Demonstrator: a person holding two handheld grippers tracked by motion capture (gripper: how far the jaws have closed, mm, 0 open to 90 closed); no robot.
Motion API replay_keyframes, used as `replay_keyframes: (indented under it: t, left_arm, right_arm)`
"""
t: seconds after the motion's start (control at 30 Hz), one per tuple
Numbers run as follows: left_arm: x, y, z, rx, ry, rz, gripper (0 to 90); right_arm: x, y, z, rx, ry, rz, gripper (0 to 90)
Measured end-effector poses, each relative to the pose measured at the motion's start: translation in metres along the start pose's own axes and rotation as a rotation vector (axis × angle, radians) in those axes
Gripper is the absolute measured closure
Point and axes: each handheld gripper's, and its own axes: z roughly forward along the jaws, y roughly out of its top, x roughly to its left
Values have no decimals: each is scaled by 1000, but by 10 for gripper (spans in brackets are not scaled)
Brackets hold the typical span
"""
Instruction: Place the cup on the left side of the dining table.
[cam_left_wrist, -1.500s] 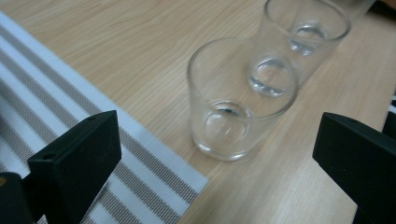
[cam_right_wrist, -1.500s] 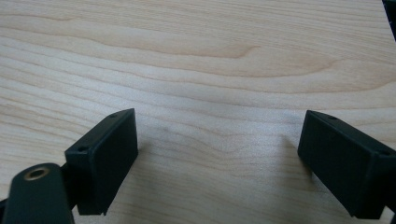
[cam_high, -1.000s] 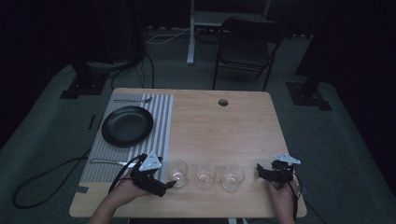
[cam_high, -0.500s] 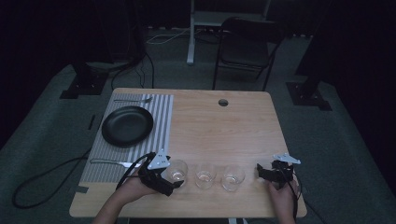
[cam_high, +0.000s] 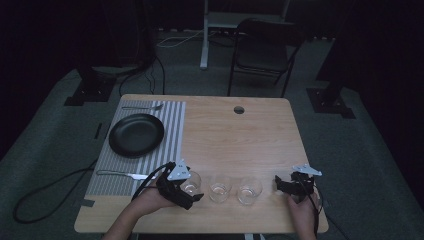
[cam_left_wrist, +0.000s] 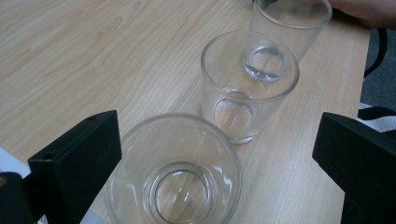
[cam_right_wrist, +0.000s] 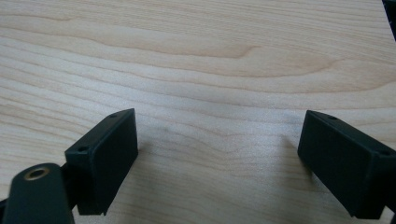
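Unmarked wooden table (cam_high: 240, 140), three unlabelled glasses (cam_high: 220, 189) in a row, nearest between wide-open left tool (cam_left_wrist: 215, 154); right tool (cam_right_wrist: 219, 158) wide, empty.

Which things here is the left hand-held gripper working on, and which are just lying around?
In play: left hand-held gripper, open around the nearest glass; probably the middle glass and far glass too.

Lying about: black plate, striped mat, knife, fork.

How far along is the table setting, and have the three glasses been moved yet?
Looks done: the black plate sits on the striped mat, fork behind it, knife in front. In hand: the left hand-held gripper is open around the nearest glass, not squeezing yet. Left: all three glasses stand in a row on the wooden table. The right hand-held gripper is open over bare wood.
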Motion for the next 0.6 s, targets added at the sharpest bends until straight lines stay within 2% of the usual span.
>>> replay_keyframes:
  t: [0.6]
  left_arm:
    - [-12, 23, 26, 14, -47, 51, 17]
  right_arm:
    - [0, 0, 0, 0, 0, 0, 117]
